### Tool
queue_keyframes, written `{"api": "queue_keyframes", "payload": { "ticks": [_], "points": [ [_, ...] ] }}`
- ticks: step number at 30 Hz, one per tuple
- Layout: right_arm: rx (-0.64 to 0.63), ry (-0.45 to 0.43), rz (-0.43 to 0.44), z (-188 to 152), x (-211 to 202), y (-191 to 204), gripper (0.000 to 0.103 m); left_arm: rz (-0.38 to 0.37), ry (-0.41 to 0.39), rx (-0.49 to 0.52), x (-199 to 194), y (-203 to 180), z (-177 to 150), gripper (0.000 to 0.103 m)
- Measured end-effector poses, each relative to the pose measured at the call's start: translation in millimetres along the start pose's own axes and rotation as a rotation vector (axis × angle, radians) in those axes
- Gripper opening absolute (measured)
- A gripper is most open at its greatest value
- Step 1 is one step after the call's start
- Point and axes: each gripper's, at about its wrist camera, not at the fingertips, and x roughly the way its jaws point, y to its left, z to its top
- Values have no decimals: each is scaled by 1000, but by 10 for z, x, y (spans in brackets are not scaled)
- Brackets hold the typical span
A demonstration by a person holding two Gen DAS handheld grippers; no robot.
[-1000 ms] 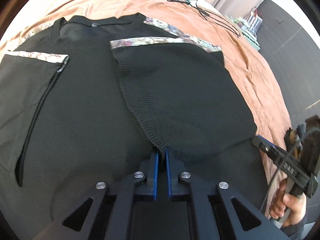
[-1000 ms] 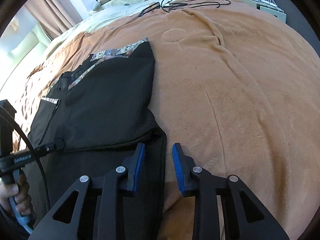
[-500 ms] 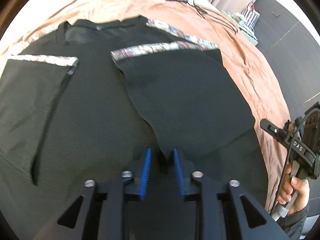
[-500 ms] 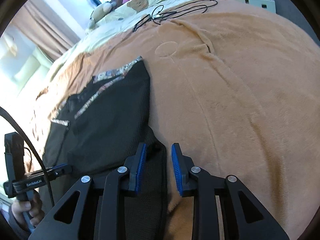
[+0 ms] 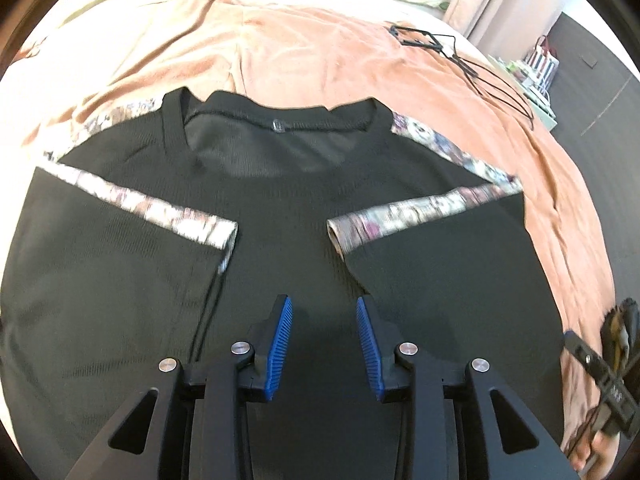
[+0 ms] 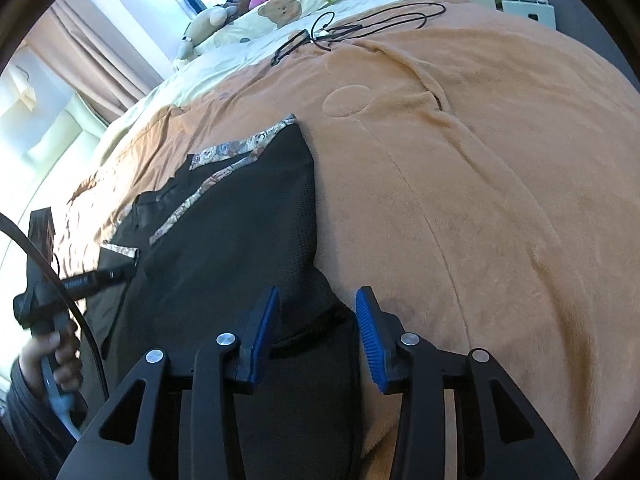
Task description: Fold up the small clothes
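Observation:
A black shirt (image 5: pixel 288 208) with patterned trim lies flat on the orange blanket (image 5: pixel 320 52), neck away from me, both sleeves folded inward over its body. My left gripper (image 5: pixel 324 304) hangs over the shirt's middle between the two folded sleeves, its jaws opening with nothing between them. In the right wrist view the same shirt (image 6: pixel 240 240) runs off to the left. My right gripper (image 6: pixel 318 296) sits low at the shirt's right edge, its jaws opening. A dark fold of the edge lies between the blue pads (image 6: pixel 368 316), which do not press on it.
Black cables (image 5: pixel 472 64) lie on the blanket behind the shirt on the right. Plush toys and a cartoon-print quilt (image 6: pixel 280 8) sit at the bed's far end, with curtains (image 6: pixel 88 64) beyond. A hand (image 6: pixel 52 356) grips the left tool. The blanket (image 6: pixel 480 200) right of the shirt is bare.
My left gripper let go of the folded right sleeve's tip, opened, and moved away toward the shirt's centre. My right gripper stayed at the shirt's edge and spread its jaws wider.

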Motion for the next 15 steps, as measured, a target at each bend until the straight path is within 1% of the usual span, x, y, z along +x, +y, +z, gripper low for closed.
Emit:
{"api": "queue_keyframes", "payload": {
  "ticks": [4, 5, 6, 8, 9, 11, 12, 13, 15],
  "points": [
    [-31, 7, -27, 0, 60, 40, 38, 24, -11, 24, 113, -31, 145, 37],
    [-33, 11, -40, 1, 78, 36, 38, 36, -13, 31, 138, -41, 176, 41],
    [-29, 15, -47, 4, 96, 23, 38, 52, -17, 38, 163, -58, 202, 47],
    [-25, 21, -55, -4, 127, 7, 38, 89, -32, 58, 215, -97, 233, 52],
    [-31, 22, -62, -7, 135, 10, 37, 99, -33, 69, 248, -107, 245, 52],
    [-42, 22, -75, -4, 135, 25, 37, 145, -21, 92, 351, -111, 266, 52],
    [-41, 24, -85, -1, 135, 27, 35, 167, -23, 94, 384, -98, 277, 54],
    [-35, 27, -93, 2, 136, 27, 34, 187, -33, 89, 403, -69, 292, 54],
    [-29, 28, -103, 12, 140, 16, 30, 254, -34, 78, 447, -1, 327, 54]
  ]
}}
